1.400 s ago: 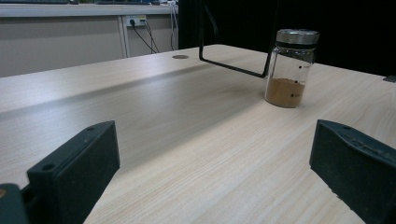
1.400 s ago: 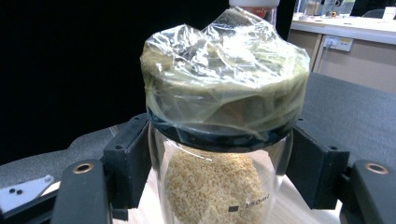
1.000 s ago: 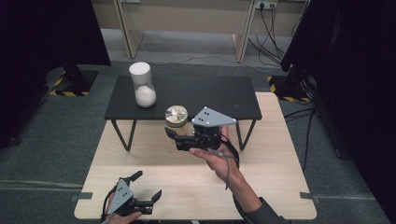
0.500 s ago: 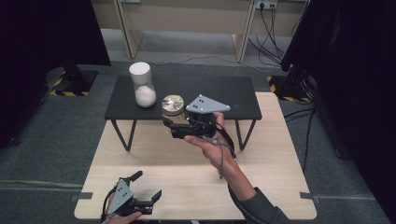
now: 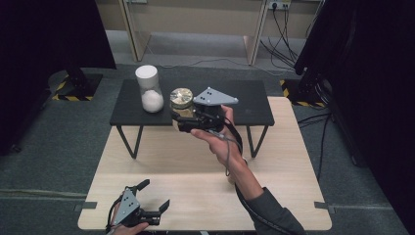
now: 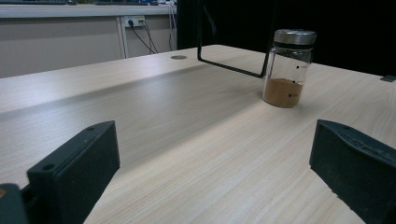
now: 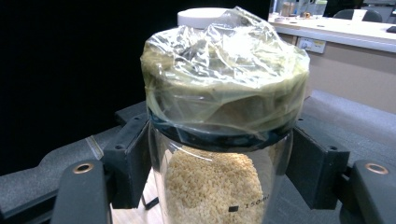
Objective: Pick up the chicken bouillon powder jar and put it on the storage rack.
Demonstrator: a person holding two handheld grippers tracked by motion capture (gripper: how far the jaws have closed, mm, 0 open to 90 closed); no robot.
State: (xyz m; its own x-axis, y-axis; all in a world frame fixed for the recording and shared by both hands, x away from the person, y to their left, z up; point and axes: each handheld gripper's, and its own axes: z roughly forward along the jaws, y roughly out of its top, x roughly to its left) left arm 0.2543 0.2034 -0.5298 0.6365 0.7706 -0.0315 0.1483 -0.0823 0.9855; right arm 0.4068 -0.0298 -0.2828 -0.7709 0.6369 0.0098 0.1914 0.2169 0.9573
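My right gripper [image 5: 178, 116] is shut on a glass jar [image 5: 181, 98] of pale yellow grains with a plastic-wrapped lid, and holds it upright over the front edge of the low black table [image 5: 254, 105]. In the right gripper view both jaws press the jar [image 7: 219, 186] just under its wrapped lid. My left gripper [image 5: 155, 194] rests open at the near left corner of the wooden table [image 5: 284, 196], nothing between its jaws. The left gripper view, along the open left gripper [image 6: 215, 154], shows a jar of brown powder [image 6: 287, 70] with a metal lid standing farther off on the wood.
A jar of white powder [image 5: 148, 89] with a white lid stands on the left part of the black table. That table's thin black legs [image 5: 126, 142] rest on the wooden table. Cables and dark stands lie on the floor behind.
My right gripper has carried the grain jar away from the person and to the left, a little higher, up to the black table's front edge. The left gripper has stayed put.
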